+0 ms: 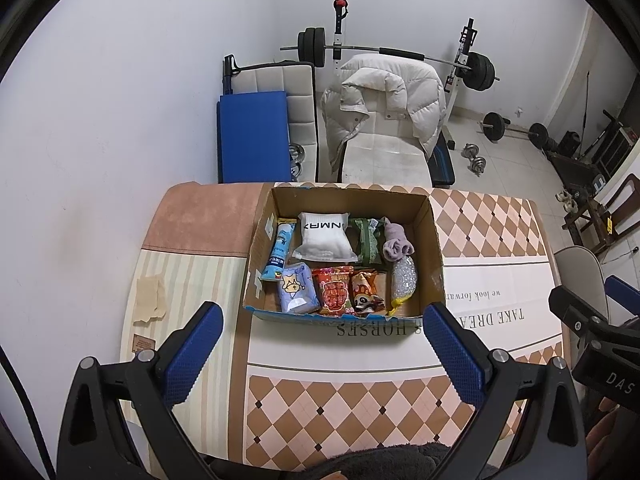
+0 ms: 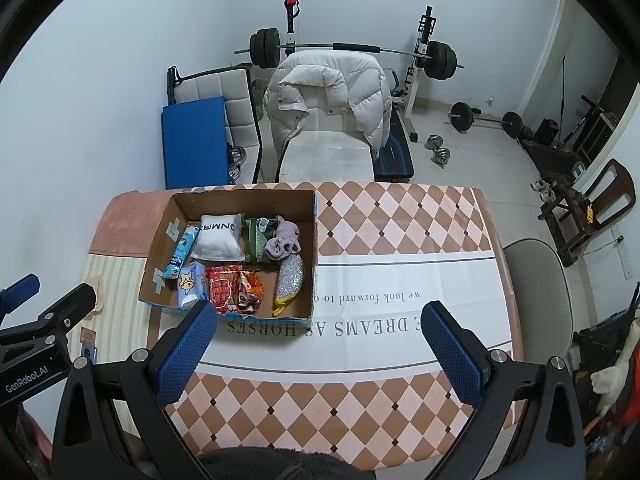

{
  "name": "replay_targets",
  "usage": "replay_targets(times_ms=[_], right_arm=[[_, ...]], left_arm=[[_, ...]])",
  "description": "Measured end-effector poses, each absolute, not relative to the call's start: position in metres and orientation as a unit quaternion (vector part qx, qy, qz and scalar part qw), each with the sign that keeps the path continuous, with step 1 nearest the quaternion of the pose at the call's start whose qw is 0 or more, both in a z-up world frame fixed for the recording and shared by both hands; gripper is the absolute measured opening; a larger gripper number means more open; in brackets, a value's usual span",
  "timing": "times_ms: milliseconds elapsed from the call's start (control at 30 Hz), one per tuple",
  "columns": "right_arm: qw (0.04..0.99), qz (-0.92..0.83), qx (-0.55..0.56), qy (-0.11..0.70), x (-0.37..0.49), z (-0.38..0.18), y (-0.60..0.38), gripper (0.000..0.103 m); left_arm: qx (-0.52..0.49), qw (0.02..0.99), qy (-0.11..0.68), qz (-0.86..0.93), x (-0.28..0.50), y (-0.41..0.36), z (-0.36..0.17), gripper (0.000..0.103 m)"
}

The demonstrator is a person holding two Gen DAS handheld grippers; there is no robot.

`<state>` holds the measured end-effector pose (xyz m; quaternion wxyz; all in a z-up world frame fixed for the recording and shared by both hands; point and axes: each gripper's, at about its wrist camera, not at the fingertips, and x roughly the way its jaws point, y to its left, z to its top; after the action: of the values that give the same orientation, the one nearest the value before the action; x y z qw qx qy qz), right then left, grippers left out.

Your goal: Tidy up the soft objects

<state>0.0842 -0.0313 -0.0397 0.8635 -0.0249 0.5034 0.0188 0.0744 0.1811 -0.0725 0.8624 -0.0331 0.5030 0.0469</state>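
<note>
1. The left gripper (image 1: 323, 330), with blue ribbed pads on black arms, has its fingers wide apart and holds nothing; it hovers above the bench's near edge, aimed at the box.
2. The right gripper (image 2: 319, 328) matches it: fingers spread, nothing between them, hanging over the printed strip of the cloth just right of the box.
3. Ahead of both sits the open brown cardboard box (image 1: 435, 240) on the bench (image 1: 496, 232), which is covered by a cloth of brown and pink diamonds.
4. The soft objects lie inside it in two rows: at the back a light blue tube-shaped pack (image 1: 280, 250), a white pillow-like pouch with black lettering (image 1: 325, 237), a green packet (image 1: 367, 240) and a mauve rolled sock (image 1: 396, 243); in front a pale blue tissue pack with a cartoon face (image 1: 298, 287), a red snack bag (image 1: 334, 290), an orange snack bag (image 1: 366, 292) and a clear beaded pouch with a yellow end (image 1: 404, 280).
5. Nothing loose shows on the cloth, so the sorting appears finished or nearly so.
6. If a move remains, it is likely a light nudge to square up the front row, reaching down over the near wall without catching it.
</note>
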Motion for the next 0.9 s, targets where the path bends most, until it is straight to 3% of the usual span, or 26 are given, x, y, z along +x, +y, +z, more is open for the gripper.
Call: replay_targets(times_ms=[900], right_arm=[[0.865,0.021,-0.025,0.501,0.0851,-0.0332,-0.037,0.103]], left_arm=[[-0.027,0.863,0.502,0.043,0.0761,0.1811,-0.071,0.103]])
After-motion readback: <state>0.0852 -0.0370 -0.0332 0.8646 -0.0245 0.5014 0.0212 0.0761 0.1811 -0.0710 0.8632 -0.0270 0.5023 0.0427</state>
